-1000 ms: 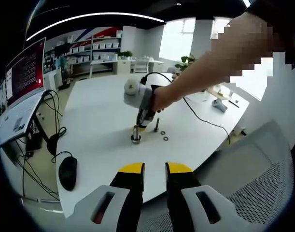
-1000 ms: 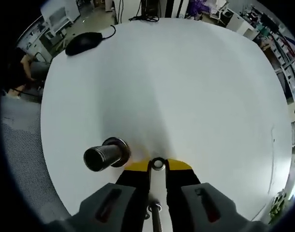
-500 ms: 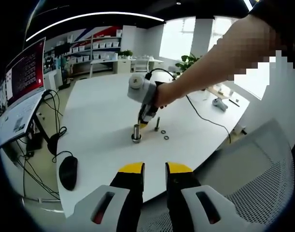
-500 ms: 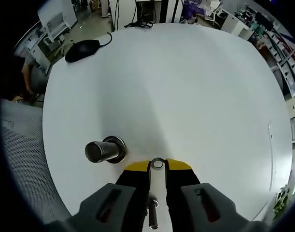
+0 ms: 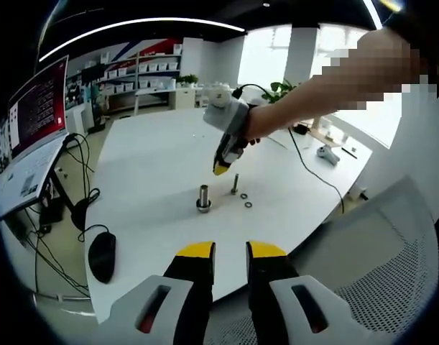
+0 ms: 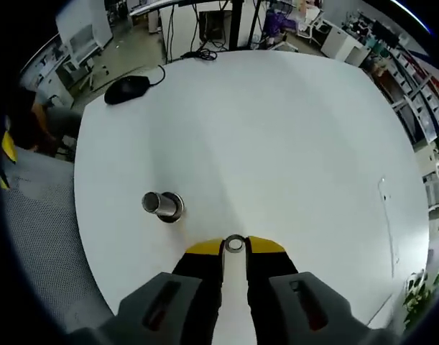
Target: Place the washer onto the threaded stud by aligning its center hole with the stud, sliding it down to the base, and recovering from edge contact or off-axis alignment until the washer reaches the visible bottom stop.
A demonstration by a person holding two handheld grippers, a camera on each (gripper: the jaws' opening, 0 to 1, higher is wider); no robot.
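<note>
In the left gripper view, the left gripper (image 5: 230,251) sits at the near edge, off the white table (image 5: 154,165), with its two yellow-tipped jaws parallel, a narrow gap between them and nothing held. Beside it to the left, one black mouse (image 5: 101,256) lies on the table near the edge, its cable running off the side. Farther in, at the table's centre, three small parts stand or lie close together: one short metal cylinder on a flanged base (image 5: 203,198), one thin threaded stud (image 5: 234,184) standing upright just beside it, and one spare washer (image 5: 246,204) lying flat on the table next to the stud. Above these, clear of the table, the right gripper (image 5: 220,169) hangs tip-down in a person's hand. In the right gripper view, the right gripper's jaws are nearly closed on one washer (image 6: 235,244), pinched by its edge between the two yellow tips; the cylinder (image 6: 162,205) stands to the left of the tips, apart from them, and the mouse lies at the far table edge. Beyond the table in the left gripper view, one laptop (image 5: 32,136) sits open at the left, and shelving lines the back wall.
</note>
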